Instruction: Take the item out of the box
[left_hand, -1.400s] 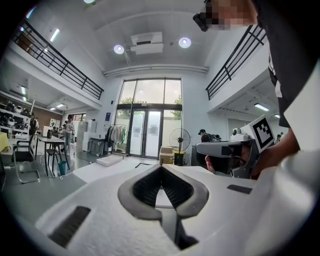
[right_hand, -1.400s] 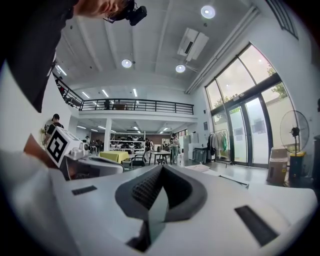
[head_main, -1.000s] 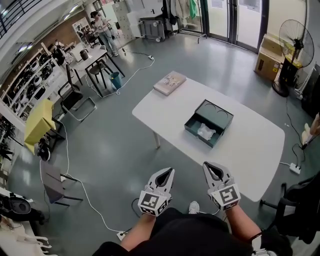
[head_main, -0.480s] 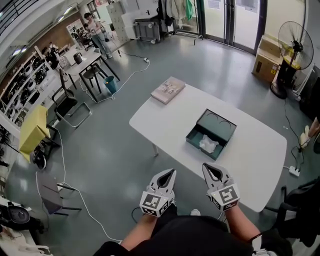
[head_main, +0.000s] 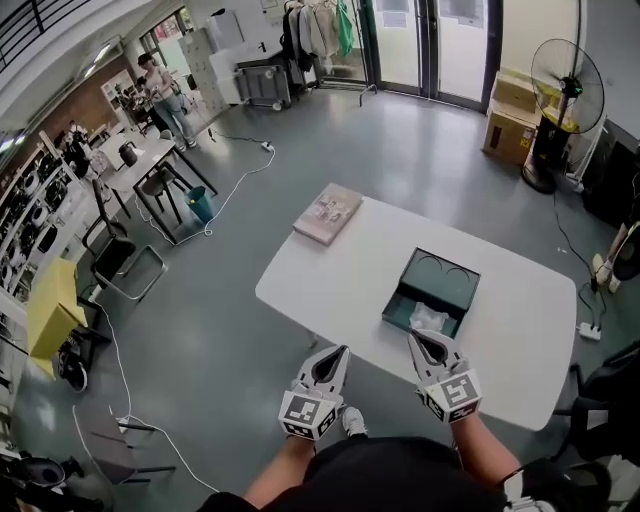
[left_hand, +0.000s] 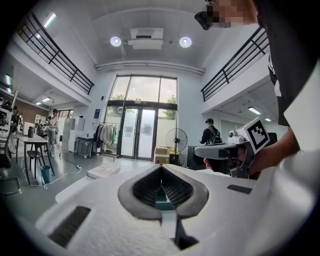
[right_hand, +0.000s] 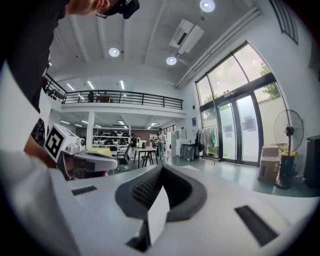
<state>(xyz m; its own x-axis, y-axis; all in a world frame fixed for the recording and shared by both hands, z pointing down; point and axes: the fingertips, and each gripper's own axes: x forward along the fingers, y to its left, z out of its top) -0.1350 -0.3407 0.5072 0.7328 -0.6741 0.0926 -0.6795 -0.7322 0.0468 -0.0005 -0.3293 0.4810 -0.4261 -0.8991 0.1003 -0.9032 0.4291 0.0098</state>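
Currently on hand: two tongs, both pressed together and both empty.

- Right gripper (head_main: 415, 338): jaws meeting at the tip, nothing pinched between them. It is held on the near side of the box (head_main: 392, 312), pointing toward it. In the head view its tip reads against the box's near wall. Whether it is short of that wall or above it cannot be told.
- Left gripper (head_main: 340, 352): jaws likewise closed on nothing. It also sits on the near side of the box but is offset to the box's left, over the table edge, with its line passing left of the box.
- Box: dark green and open, with its lid (head_main: 442, 278) folded back on the far side. The tray's long axis runs across the person's front, slightly skewed.
- Item (head_main: 428, 318): pale and crumpled. It lies inside the tray against the box's near wall, toward its right half.
- Table (head_main: 320, 285): white, bearing the box. A flat book-like packet (head_main: 327, 214) lies well to the far left of the box.

Judgement: the item lies straight ahead of the right gripper, which is the nearer of the two. Its jaws would need to spread before descending into the tray.
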